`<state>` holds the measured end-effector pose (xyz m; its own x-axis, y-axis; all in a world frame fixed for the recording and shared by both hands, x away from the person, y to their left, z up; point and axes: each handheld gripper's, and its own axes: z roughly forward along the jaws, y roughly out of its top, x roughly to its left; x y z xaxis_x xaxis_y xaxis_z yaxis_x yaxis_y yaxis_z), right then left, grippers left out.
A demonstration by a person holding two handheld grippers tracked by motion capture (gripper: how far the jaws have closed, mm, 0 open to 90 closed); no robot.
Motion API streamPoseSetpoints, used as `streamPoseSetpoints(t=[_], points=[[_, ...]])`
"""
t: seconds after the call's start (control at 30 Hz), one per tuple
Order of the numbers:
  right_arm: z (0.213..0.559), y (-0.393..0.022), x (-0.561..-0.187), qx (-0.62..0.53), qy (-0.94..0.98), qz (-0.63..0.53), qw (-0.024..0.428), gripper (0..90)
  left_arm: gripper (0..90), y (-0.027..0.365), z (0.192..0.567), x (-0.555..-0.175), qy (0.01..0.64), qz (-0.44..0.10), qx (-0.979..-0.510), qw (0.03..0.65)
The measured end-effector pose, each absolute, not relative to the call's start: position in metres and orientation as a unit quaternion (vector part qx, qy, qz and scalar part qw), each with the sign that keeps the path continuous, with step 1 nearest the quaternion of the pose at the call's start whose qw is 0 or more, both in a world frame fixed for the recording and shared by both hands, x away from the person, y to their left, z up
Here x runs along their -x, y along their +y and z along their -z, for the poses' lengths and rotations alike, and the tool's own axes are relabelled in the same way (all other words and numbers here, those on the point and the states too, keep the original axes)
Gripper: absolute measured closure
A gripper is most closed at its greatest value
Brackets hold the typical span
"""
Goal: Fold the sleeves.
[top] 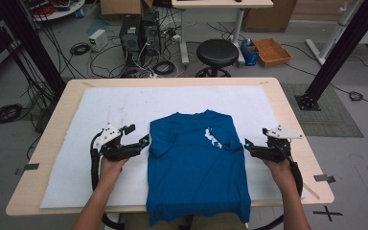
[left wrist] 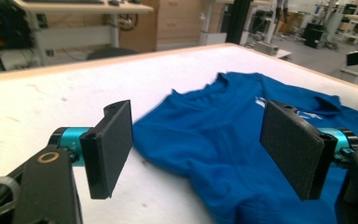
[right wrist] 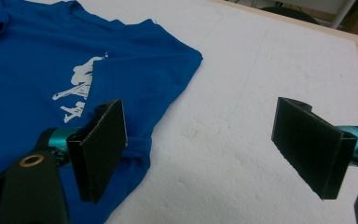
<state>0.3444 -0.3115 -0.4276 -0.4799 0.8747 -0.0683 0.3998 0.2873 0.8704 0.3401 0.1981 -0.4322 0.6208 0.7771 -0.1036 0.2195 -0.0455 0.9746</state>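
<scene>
A blue T-shirt with a white print lies flat on the white sheet, its sleeves folded inward and its hem hanging over the table's near edge. My left gripper stands open just left of the shirt's left shoulder. In the left gripper view its jaws are wide apart with nothing between them, and the shirt lies beyond them. My right gripper is open at the shirt's right edge. Its left jaw hovers over the folded right sleeve and its right jaw over bare sheet.
The wooden table borders the sheet on all sides. Beyond it on the floor are a black stool, computer towers, a cardboard tray and loose cables. Black frame posts stand at both sides.
</scene>
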Motion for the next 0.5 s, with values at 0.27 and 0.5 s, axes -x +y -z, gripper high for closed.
streamPoseSetpoints(t=[0.27,0.5], points=[[0.427,-0.311,-0.343,-0.426,0.743,-0.434,0.279,17.4,25.3,0.209,0.432,-0.341,0.405,-0.229,-0.661,0.589],[0.427,-0.311,-0.344,-0.432,0.740,-0.434,0.279,17.4,25.2,0.206,0.434,-0.340,0.404,-0.234,-0.669,0.579]])
